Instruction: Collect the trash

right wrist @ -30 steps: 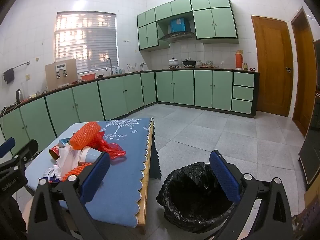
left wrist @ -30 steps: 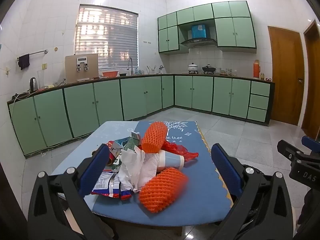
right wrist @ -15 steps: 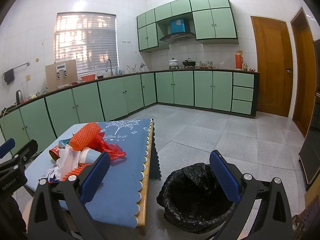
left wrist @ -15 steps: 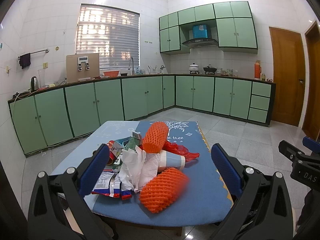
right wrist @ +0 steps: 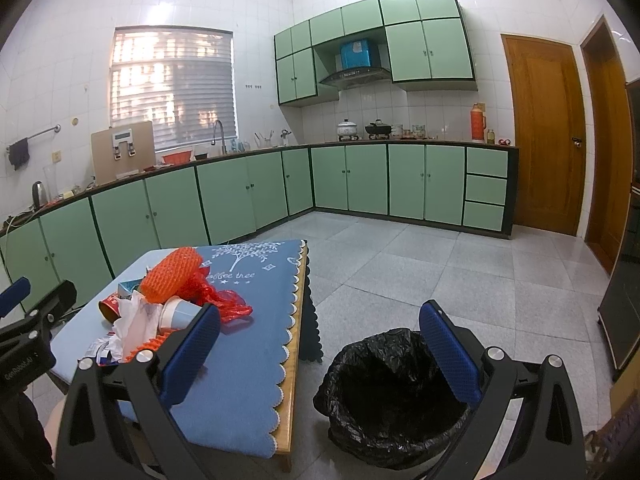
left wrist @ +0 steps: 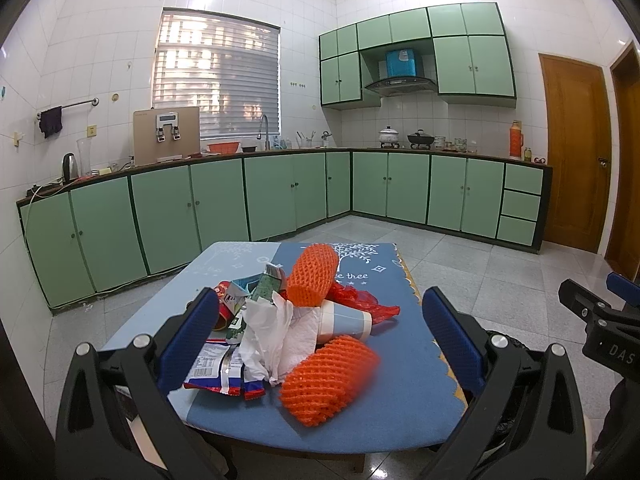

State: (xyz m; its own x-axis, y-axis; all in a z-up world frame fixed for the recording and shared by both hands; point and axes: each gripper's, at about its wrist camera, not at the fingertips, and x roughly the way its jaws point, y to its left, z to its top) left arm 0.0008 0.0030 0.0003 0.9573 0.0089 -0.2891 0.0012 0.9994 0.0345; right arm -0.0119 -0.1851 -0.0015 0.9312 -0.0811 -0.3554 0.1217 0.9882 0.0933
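On the low tabletop [left wrist: 400,412] covered with a blue cloth, the trash sits heaped in one pile toward your left, which puts it squarely in front of your left tool [left wrist: 320,336]. That tool's blue-padded fingers are spread wide and hold nothing, framing the pile from short of the near edge. Nearest to you lies an orange foam mesh sleeve [left wrist: 330,380]. Behind it are crumpled white tissue paper [left wrist: 276,328], a pale blue paper cup on its side [left wrist: 346,320], a second orange mesh sleeve propped upright [left wrist: 312,276], a red plastic bag [left wrist: 360,300] and printed wrappers [left wrist: 224,372]. Your right tool [right wrist: 320,356] is also wide open and empty. It hangs near the round bin lined with a black plastic bag [right wrist: 392,396], which stands on the floor just beside the tabletop's right edge, probably so each piece has only a short carry. The near sleeve looks like the easiest first grab, since it is light, squashy and unobstructed.
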